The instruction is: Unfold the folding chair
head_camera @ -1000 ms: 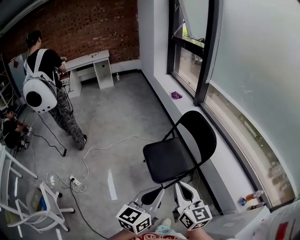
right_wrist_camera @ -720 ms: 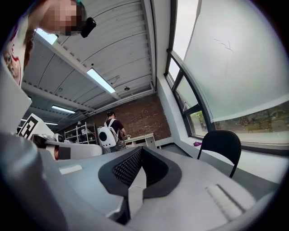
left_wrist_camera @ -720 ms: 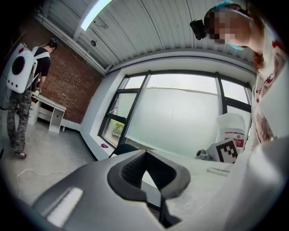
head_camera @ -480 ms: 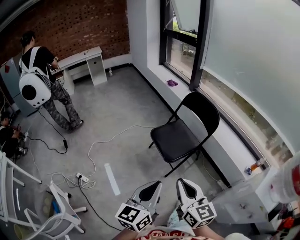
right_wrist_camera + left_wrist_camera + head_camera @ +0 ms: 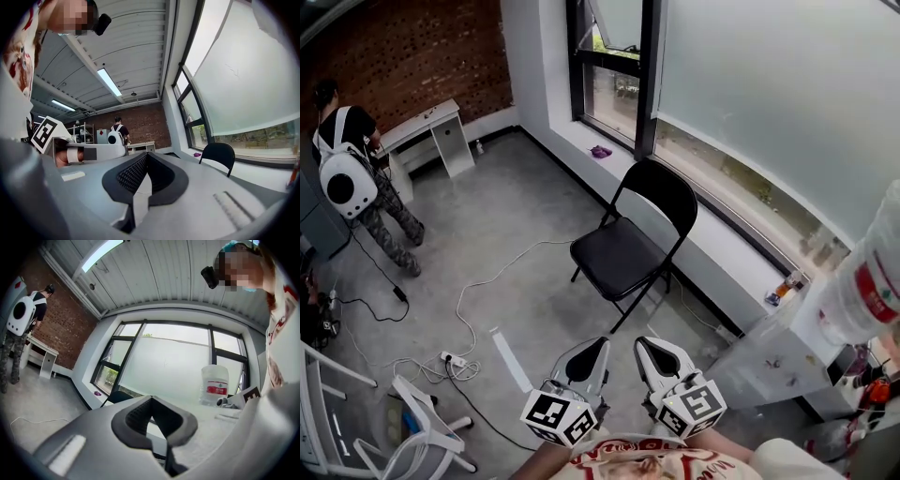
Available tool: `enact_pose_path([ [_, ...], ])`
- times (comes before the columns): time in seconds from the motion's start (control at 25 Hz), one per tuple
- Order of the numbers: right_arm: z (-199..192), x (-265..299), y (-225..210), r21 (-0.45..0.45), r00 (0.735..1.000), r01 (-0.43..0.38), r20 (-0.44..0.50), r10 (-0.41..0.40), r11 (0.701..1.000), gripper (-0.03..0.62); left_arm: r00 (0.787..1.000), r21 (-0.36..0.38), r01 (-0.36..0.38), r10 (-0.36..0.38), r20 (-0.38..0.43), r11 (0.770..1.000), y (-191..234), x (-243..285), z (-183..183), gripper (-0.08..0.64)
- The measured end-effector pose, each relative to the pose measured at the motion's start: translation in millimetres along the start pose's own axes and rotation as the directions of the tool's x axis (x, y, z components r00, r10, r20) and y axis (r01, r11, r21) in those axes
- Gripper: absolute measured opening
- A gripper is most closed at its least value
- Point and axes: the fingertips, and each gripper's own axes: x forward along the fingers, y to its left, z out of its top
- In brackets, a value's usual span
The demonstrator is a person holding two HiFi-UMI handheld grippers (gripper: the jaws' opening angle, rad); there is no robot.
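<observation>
The black folding chair (image 5: 614,255) stands unfolded on the grey floor, its backrest (image 5: 654,192) toward the low window sill. It also shows small in the right gripper view as the chair (image 5: 216,152), and only its dark back edge (image 5: 117,396) peeks over the jaws in the left gripper view. My left gripper (image 5: 586,361) and right gripper (image 5: 656,361) hang side by side near my body, well short of the chair. Each has its jaws together with nothing between them, as the left gripper (image 5: 151,401) and right gripper (image 5: 146,159) show in their own views.
A person with a white backpack (image 5: 347,178) stands by a white desk (image 5: 422,127) at the brick wall. Cables and a power strip (image 5: 455,361) lie on the floor. A white chair (image 5: 422,422) is at the lower left. A water bottle (image 5: 867,281) stands on a white cabinet (image 5: 769,352) at right.
The view has swung and drawn back, so the chair now sits farther from both grippers and higher in the picture. Both grippers stay shut and empty.
</observation>
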Motion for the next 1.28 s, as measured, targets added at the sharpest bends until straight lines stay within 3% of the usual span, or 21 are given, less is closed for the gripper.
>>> enact_pose_path([
  [0.56, 16, -39, -14, -0.039, 1.000, -0.006, 0.017, 0.006, 0.999, 0.025, 1.000, 0.002, 0.010, -0.010, -0.003, 1.000, -45, 15, -7, 0.005],
  [1.28, 13, -38, -7, -0.034, 0.999, -0.025, 0.023, 0.025, 0.999, 0.025, 1.000, 0.018, 0.000, 0.000, -0.008, 1.000, -42, 7, -10, 0.005],
])
